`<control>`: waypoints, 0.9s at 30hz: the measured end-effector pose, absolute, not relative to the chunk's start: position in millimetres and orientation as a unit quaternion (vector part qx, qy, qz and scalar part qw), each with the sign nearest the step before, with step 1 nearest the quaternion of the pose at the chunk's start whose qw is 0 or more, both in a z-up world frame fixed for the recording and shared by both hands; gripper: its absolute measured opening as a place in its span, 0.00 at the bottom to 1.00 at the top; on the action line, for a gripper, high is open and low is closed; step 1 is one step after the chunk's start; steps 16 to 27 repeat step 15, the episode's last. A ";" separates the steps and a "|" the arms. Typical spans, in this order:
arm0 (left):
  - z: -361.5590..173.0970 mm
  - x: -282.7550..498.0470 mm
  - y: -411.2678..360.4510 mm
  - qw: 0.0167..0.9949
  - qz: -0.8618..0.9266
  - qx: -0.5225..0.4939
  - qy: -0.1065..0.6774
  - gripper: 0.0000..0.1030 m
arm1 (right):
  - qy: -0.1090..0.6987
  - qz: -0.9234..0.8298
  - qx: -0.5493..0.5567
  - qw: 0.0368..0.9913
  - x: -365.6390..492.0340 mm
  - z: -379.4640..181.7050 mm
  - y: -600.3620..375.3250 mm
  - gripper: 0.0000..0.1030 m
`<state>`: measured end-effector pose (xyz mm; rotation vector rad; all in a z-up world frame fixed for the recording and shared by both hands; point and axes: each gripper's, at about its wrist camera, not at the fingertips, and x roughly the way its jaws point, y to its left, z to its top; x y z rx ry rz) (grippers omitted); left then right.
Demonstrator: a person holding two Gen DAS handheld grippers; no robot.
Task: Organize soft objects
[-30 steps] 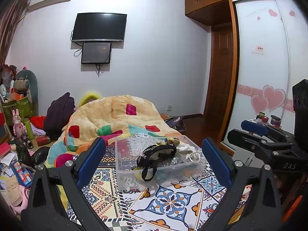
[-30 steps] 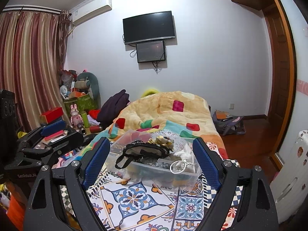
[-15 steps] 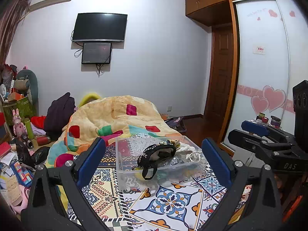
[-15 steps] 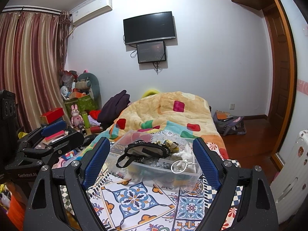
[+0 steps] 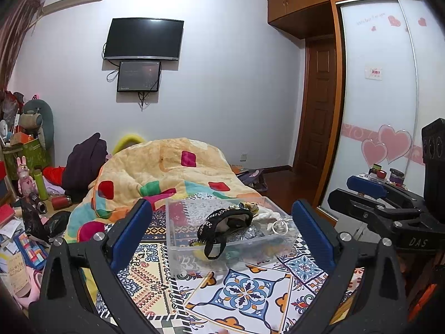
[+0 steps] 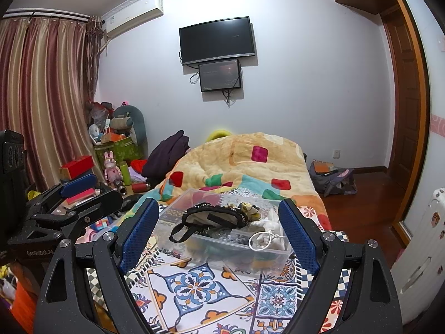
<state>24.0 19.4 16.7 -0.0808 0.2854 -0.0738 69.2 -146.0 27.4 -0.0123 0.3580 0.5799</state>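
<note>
Both tools held spread and empty above a patterned bed cover, facing a clear plastic bin of soft items.

The left tool (image 5: 222,231) and right tool (image 6: 218,229) each have their blue-padded fingers wide apart, grasping nothing. The clear rectangular plastic bin (image 5: 178,239) (image 6: 278,256) rests on the tile-patterned bed cover (image 5: 244,292) (image 6: 194,281), ahead of both tools and not touching either. Draped across the top of its contents lies a black fabric pouch with a studded trim and a looped strap (image 5: 225,220) (image 6: 211,217); the strap hangs over the bin's near wall. Beside it sit a white soft item with a white cord ring (image 5: 279,226) (image 6: 262,240) and a small yellowish bundle (image 6: 250,208). A yellow quilt with coloured patches (image 5: 167,169) (image 6: 244,161) is heaped behind the bin.
</note>
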 end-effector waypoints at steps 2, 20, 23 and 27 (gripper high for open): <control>16.6 23.6 20.3 0.988 -0.036 -0.043 0.141 0.99 | 0.176 0.285 -0.005 0.942 69.2 26.9 -146.4 0.84; 12.8 26.6 22.4 0.987 -0.040 -0.048 0.151 0.99 | 0.180 0.286 -0.005 0.941 71.2 23.5 -147.0 0.84; 12.8 26.6 22.4 0.987 -0.040 -0.048 0.151 0.99 | 0.180 0.286 -0.005 0.941 71.2 23.5 -147.0 0.84; 12.8 26.6 22.4 0.987 -0.040 -0.048 0.151 0.99 | 0.180 0.286 -0.005 0.941 71.2 23.5 -147.0 0.84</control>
